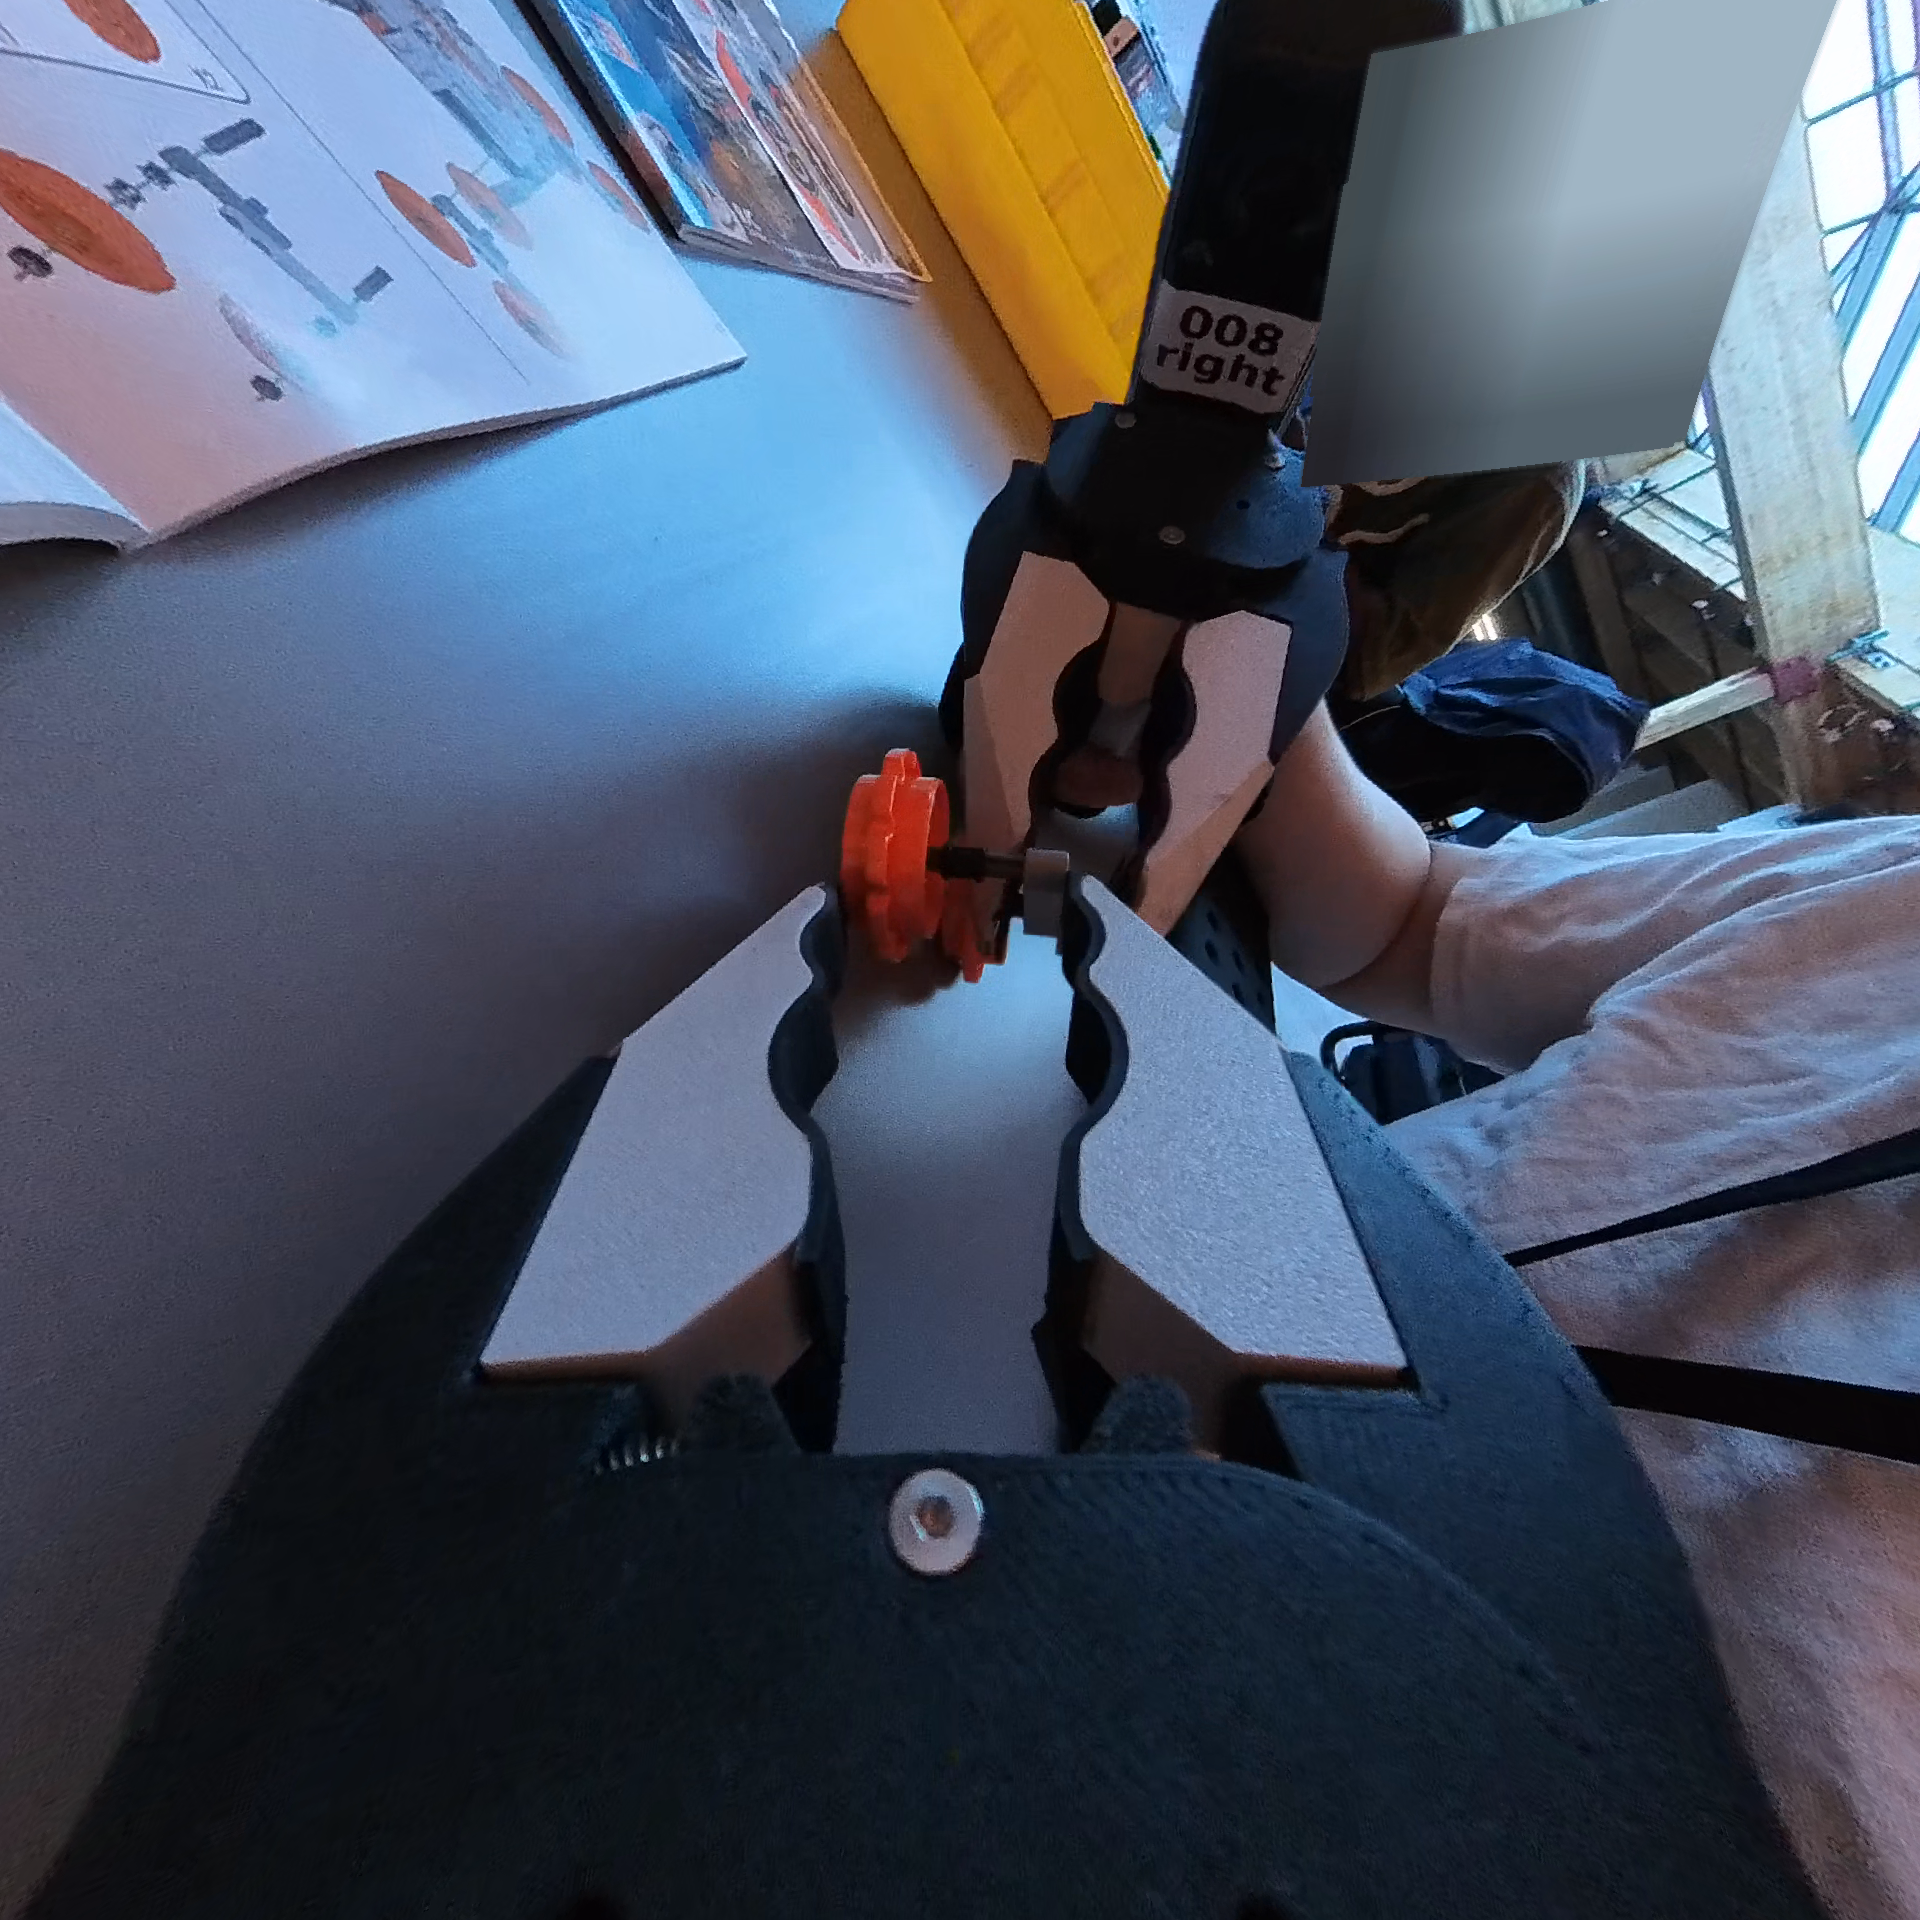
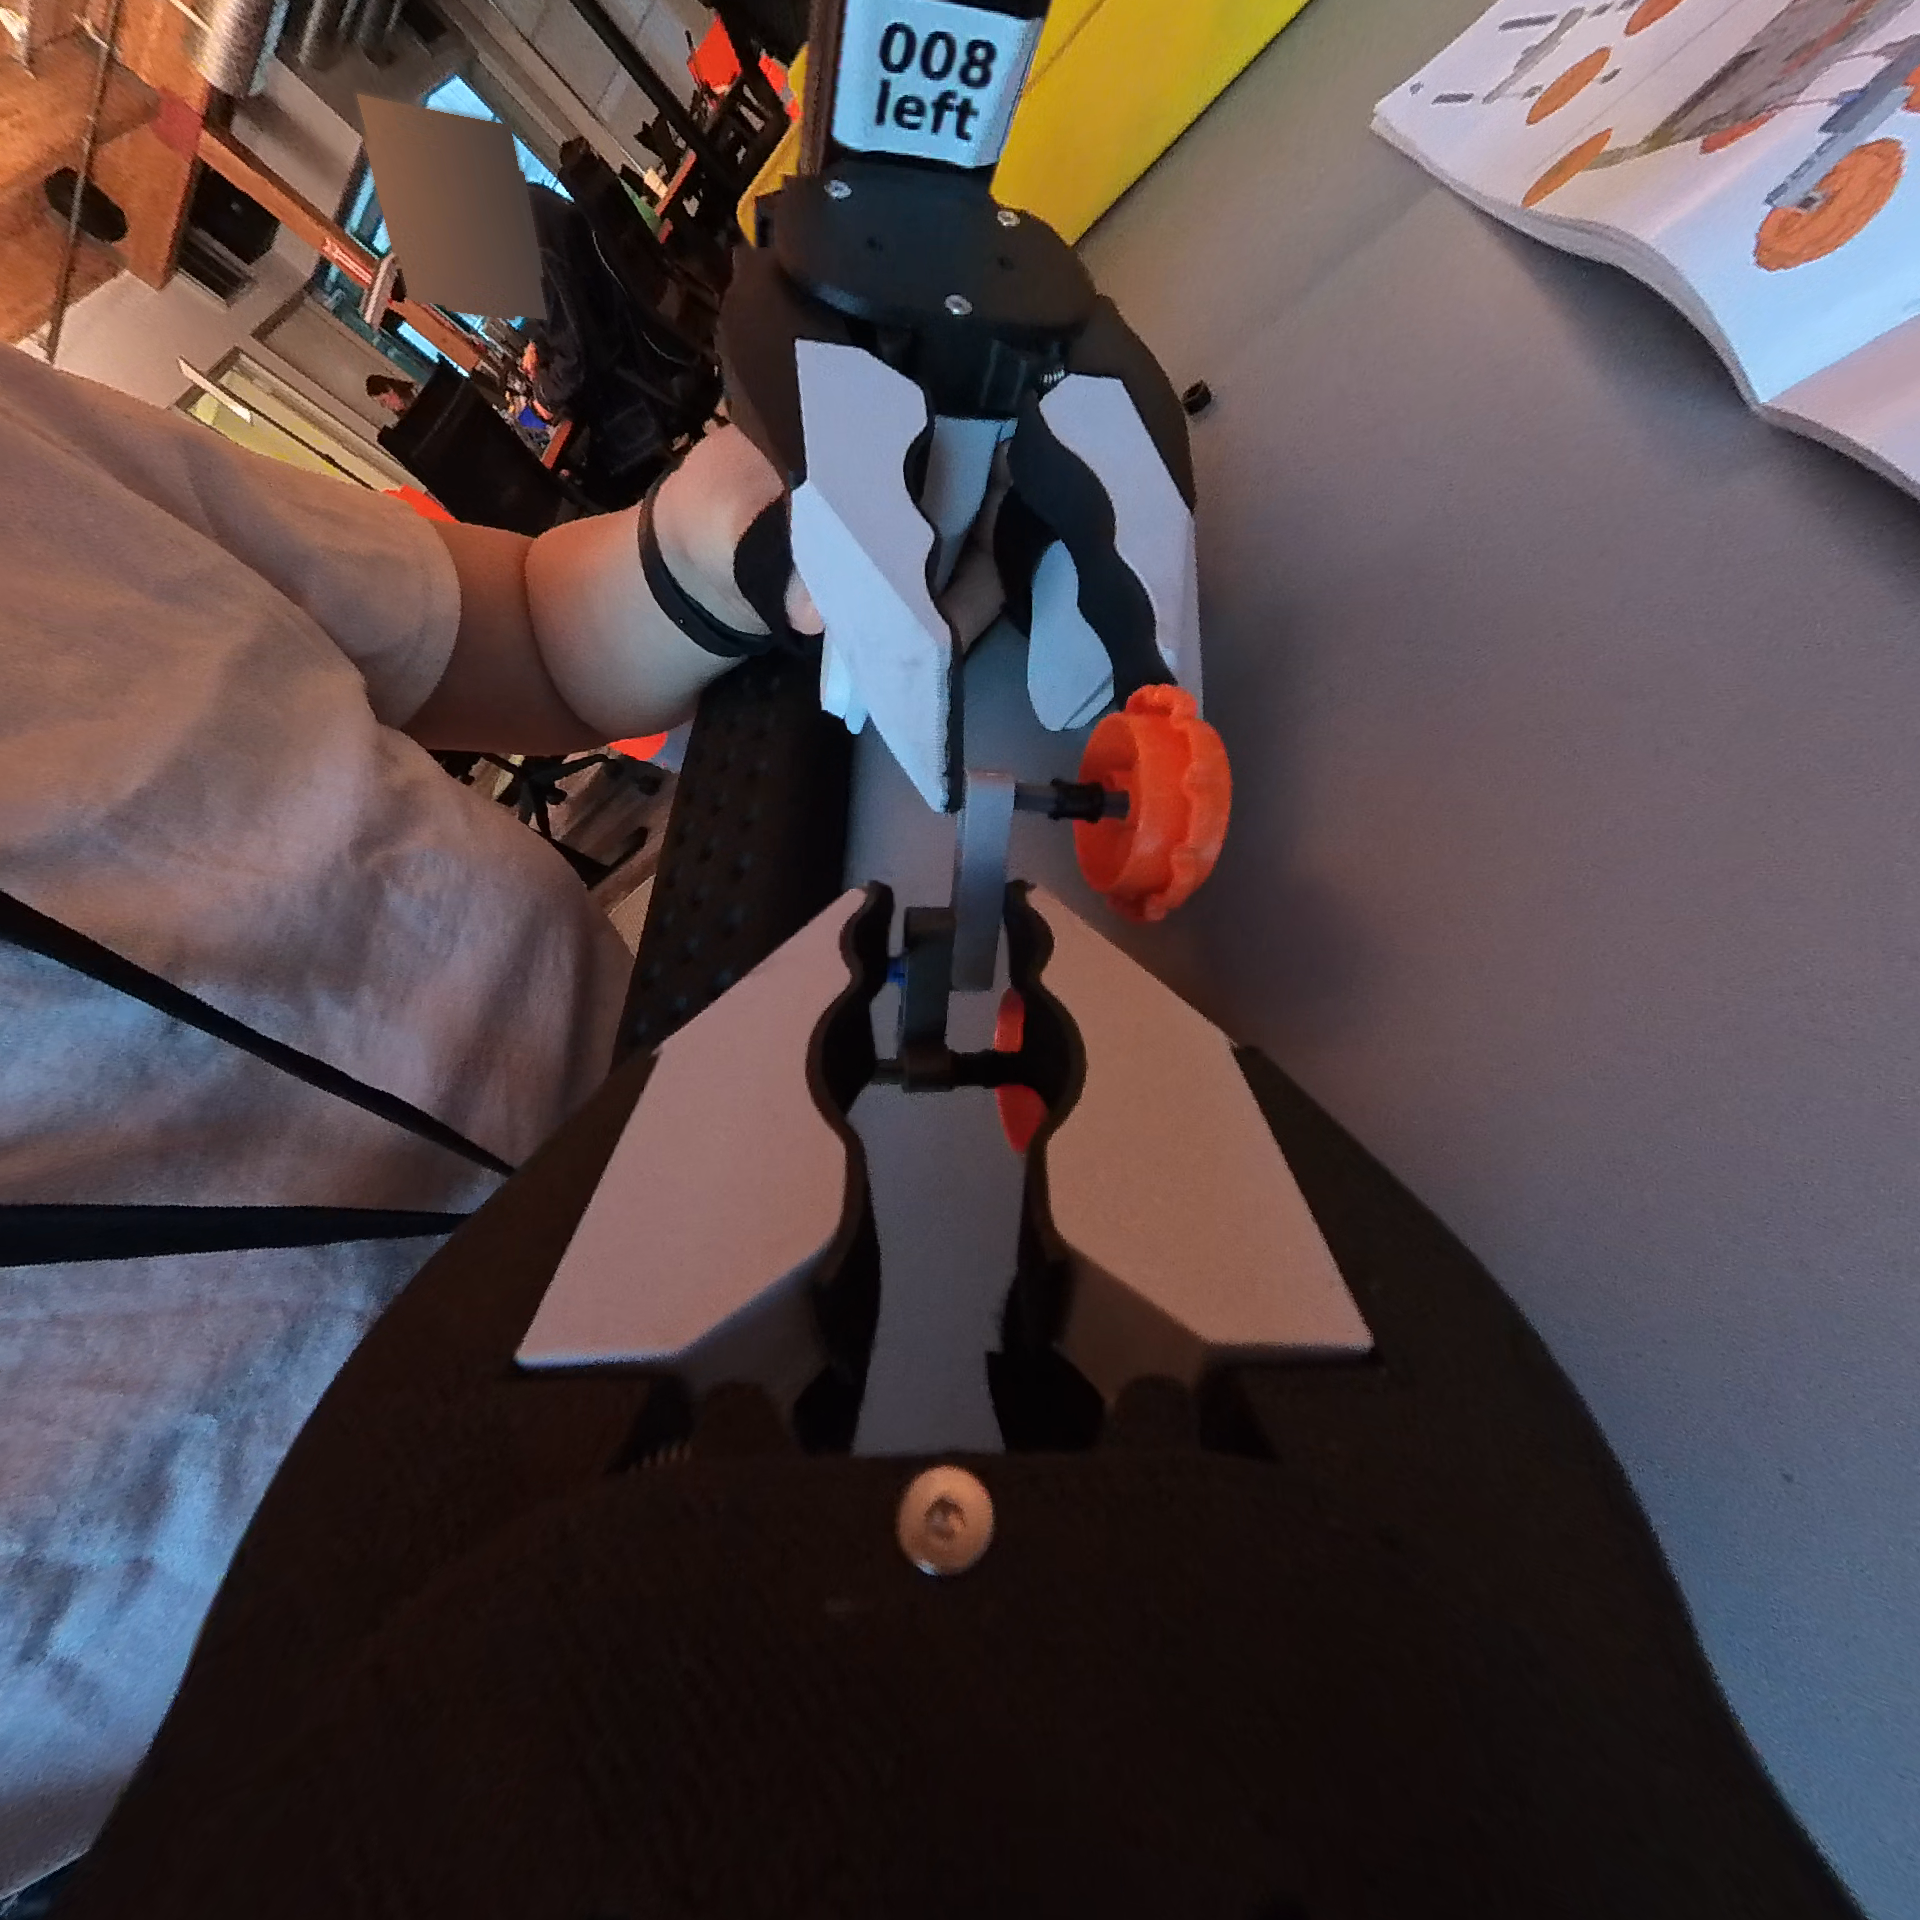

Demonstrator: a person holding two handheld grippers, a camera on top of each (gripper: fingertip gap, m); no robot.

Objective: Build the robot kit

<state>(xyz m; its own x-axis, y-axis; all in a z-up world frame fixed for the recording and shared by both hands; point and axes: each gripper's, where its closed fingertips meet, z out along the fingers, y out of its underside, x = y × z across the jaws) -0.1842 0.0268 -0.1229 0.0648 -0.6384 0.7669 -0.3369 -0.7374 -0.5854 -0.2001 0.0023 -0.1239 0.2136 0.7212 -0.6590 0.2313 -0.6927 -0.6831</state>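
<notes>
Two hand-held grippers meet nose to nose just above a grey tabletop (image 1: pixel 416 831), sharing one small toy assembly (image 2: pixel 977 914) of grey plastic beams, thin black axles and orange toothed wheels. The right hand-held gripper (image 2: pixel 948 914) has its jaws narrowed onto the grey beam (image 2: pixel 982 873), with a smaller orange wheel (image 2: pixel 1016 1081) tucked inside its fingers. The left hand-held gripper (image 1: pixel 951 920) stands partly spread, its tips bracketing the far end of the assembly beside the large orange wheel (image 1: pixel 894 868); whether they actually press on it is hard to tell from these angles.

The assembly looks light, rigid and snap-fitted, so its thin axles would likely bend or pop loose under a hard squeeze. The flat beam seems the safest place to grip; the wheels would probably spin or slip.

An open instruction booklet (image 1: pixel 343 260) lies well apart on the tabletop, with a yellow bin (image 1: pixel 1018 187) beyond it. The person's arms and pale shirt crowd the near side.
</notes>
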